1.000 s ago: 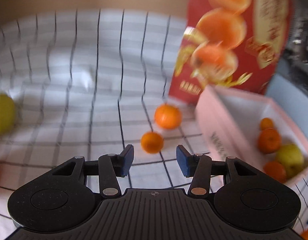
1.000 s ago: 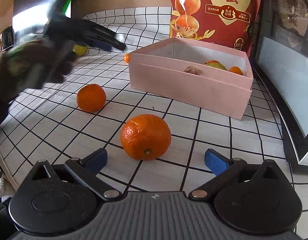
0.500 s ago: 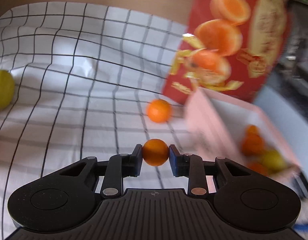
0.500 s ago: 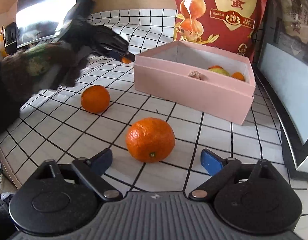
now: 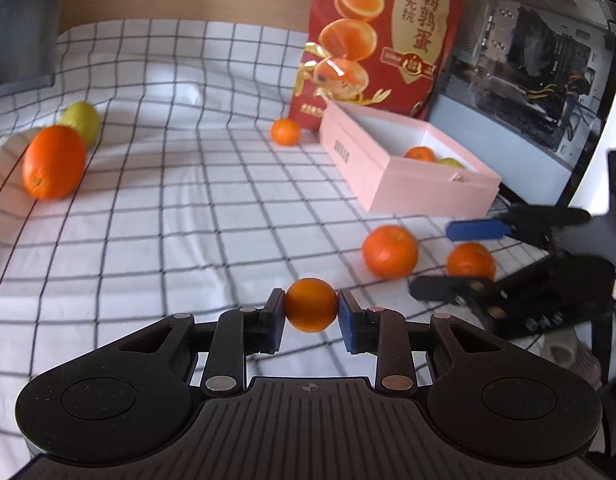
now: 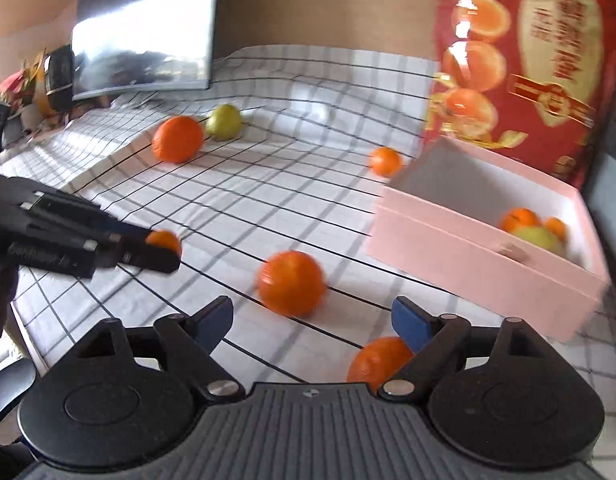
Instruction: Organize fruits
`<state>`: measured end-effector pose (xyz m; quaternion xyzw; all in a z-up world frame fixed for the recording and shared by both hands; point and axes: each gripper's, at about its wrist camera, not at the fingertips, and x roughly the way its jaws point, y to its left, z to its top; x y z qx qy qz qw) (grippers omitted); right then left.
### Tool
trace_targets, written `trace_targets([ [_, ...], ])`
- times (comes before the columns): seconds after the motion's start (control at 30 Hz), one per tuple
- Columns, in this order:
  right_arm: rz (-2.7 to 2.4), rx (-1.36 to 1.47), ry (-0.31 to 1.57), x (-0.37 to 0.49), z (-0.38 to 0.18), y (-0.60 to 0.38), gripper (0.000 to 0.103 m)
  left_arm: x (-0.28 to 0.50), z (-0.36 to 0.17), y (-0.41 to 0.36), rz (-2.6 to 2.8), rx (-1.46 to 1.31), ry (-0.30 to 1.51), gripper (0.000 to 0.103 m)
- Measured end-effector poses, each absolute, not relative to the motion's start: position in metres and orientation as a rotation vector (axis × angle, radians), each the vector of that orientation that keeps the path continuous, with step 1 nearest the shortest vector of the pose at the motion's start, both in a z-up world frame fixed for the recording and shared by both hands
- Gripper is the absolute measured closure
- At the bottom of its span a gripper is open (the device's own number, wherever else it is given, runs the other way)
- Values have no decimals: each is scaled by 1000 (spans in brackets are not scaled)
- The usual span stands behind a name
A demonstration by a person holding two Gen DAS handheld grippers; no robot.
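My left gripper [image 5: 311, 312] is shut on a small orange [image 5: 311, 305] and holds it above the checked cloth; it also shows at the left of the right wrist view [image 6: 163, 242]. My right gripper [image 6: 312, 318] is open and empty, above two loose oranges: one ahead between the fingers [image 6: 291, 282], one under the right finger [image 6: 378, 362]. In the left wrist view the right gripper [image 5: 460, 256] straddles an orange [image 5: 470, 260], with another [image 5: 390, 251] beside it. The pink box [image 5: 408, 172] holds oranges and a green fruit [image 6: 536, 236].
A big orange [image 5: 53, 162] and a green fruit [image 5: 83, 120] lie far left on the cloth. A small orange [image 5: 285, 132] lies by the box's far corner. A red bag [image 5: 380, 36] stands behind the box. A computer case [image 5: 540, 88] stands right of it.
My left gripper closed on the small orange, lifted it and pulled back from the box. My right gripper swung left; the orange once ahead now sits under its right finger.
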<state>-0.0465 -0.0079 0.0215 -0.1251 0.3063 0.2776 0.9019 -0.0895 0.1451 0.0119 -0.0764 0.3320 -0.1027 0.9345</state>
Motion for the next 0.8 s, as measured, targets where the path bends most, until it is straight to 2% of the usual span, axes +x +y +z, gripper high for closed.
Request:
trace_targets([
  [0.27,578,-233,745,-10,10,20,36,-87,0,147,-235,-177,718,70],
  [0.33,568,-251,759,-5,6,24,45,-85,-1,143,-245,-172,724,70],
  [0.37,569,-258,766,-4,5,25,55,-83,-1,141,-247,-168,725,70],
  [0.53,573,-241,731,-5,25,13,58,-72,20,128,-308,-179,683,70],
  [0.7,464,-177,545,6,112,-25,58,-28,91,106,-329,-145,477,70],
  [0.8,362,-151,482,29,160,-47,58,27,120,85,-388,-181,472,70],
])
